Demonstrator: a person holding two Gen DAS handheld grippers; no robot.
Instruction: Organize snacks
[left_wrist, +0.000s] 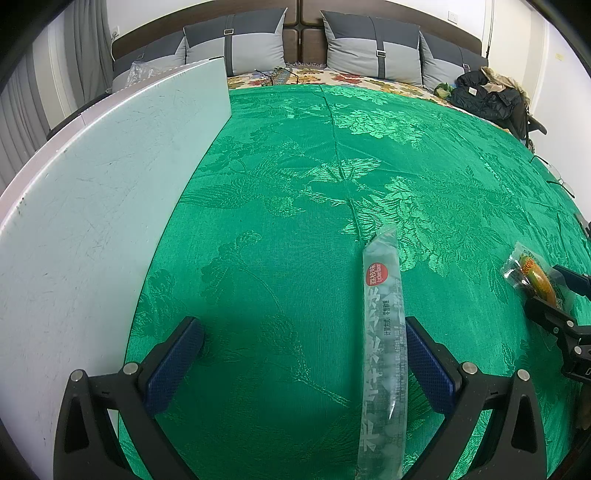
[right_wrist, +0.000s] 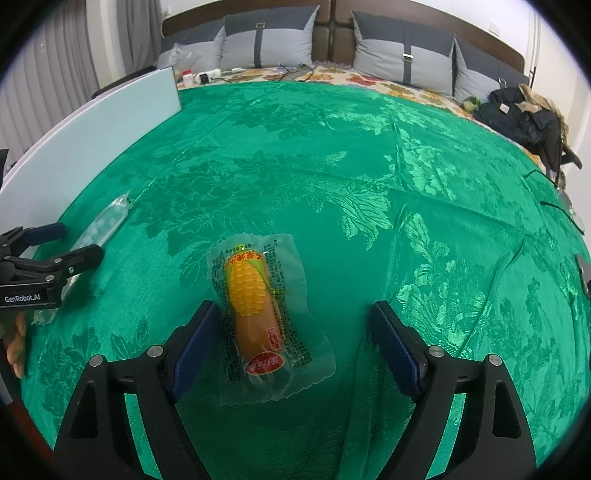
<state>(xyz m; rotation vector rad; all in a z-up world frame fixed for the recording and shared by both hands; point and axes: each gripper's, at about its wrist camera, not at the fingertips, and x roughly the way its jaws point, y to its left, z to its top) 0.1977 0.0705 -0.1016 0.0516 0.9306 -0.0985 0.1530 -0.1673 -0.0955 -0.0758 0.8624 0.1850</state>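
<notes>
While resting on the green bedspread (right_wrist: 332, 155), right of the white board (left_wrist: 92, 206): clear-wrapped corn sausage (right_wrist: 255, 306) between released right hand-held gripper (right_wrist: 291, 332); translucent stick pack (left_wrist: 382, 332) inside released left hand-held gripper (left_wrist: 303, 350).

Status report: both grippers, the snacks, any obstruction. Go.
Left gripper open, long clear snack pack beside its right finger. Right gripper open, corn sausage pack lying between fingers, ungripped. Green cloth ahead unobstructed; white board far left.
</notes>
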